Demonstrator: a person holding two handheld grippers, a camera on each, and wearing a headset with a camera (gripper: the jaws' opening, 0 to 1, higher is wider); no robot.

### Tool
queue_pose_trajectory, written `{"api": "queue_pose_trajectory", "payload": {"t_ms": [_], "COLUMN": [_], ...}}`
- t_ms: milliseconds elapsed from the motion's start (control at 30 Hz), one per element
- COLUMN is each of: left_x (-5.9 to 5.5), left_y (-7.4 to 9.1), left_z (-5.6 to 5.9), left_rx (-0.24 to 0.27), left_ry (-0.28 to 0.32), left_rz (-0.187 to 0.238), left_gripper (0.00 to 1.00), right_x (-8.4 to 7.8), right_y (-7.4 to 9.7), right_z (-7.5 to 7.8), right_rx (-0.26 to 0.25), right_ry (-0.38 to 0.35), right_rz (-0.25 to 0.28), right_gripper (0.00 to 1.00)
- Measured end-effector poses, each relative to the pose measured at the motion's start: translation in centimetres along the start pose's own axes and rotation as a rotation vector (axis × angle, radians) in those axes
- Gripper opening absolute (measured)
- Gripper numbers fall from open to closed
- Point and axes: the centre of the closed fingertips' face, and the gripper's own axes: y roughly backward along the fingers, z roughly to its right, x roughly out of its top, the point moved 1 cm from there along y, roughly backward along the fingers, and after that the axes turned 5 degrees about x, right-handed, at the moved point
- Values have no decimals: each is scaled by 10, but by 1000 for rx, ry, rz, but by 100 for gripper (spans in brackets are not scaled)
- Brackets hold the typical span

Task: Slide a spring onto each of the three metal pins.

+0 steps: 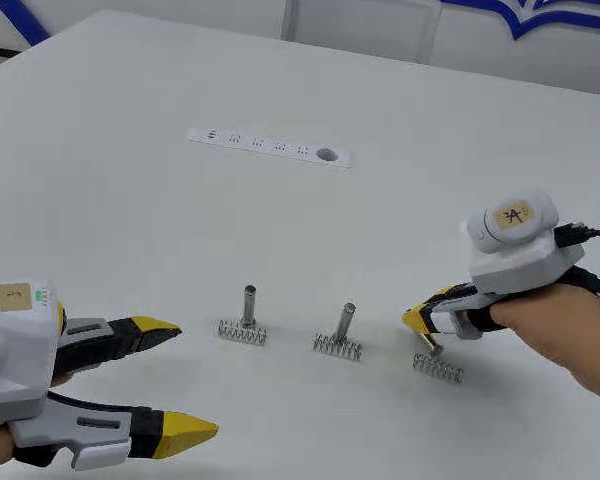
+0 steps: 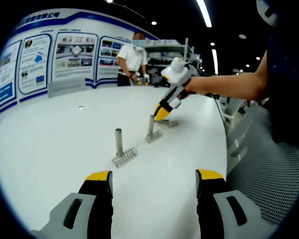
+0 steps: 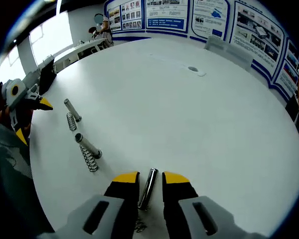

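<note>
Left tongs (image 1: 195, 378): spread wide, nothing between them, hovering low over the bench (image 1: 130, 180).

Just ahead of their tips stands the first pin (image 1: 249, 303), upright and bare. The first spring (image 1: 242, 333) lies on its side at the pin's foot, on the side nearer the left tongs.

Midway between my two tongs is the second pin (image 1: 346, 322), also upright and bare. The second spring (image 1: 337, 347) lies flat against its base in the same way.

Right tongs (image 1: 417, 320): drawn narrow on the third pin (image 3: 148, 186), one on each side of its shaft. I judge it gripped. The third spring (image 1: 437, 368) lies on the bench just below the right tongs' tips, beside the pin's foot and not threaded.

Far ahead of both tongs, well apart from the parts, a white strip (image 1: 268, 146) with slots and a round hole lies flat.

Progress, as I judge it: none of the three springs is on a pin, so all three are left to do. The third pair looks to be the one in hand.

Holders: pins and springs sit straight on the bare bench, each spring paired with its pin.
</note>
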Motion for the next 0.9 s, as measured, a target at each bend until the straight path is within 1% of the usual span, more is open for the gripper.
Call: {"api": "queue_pose_trajectory", "payload": {"t_ms": [133, 467, 767, 867, 900], "left_x": [-1, -4, -4, -3, -3], "left_y": [0, 1, 1, 1, 1], "left_z": [-1, -2, -3, -3, -3], "left_rx": [-1, -3, -8, -11, -11], "left_ry": [3, 11, 15, 16, 17], "left_rz": [4, 11, 19, 22, 22], "left_gripper": [68, 68, 67, 67, 67], "right_x": [0, -3, -5, -7, -6], "right_y": [-2, -8, -9, -9, -9], "right_z": [-2, 3, 3, 3, 3], "right_rx": [-3, -24, -35, -39, -37], "right_ry": [-18, -62, -62, -61, -65], "right_rz": [-16, -59, -88, -108, -106], "right_gripper": [18, 14, 13, 13, 13]}}
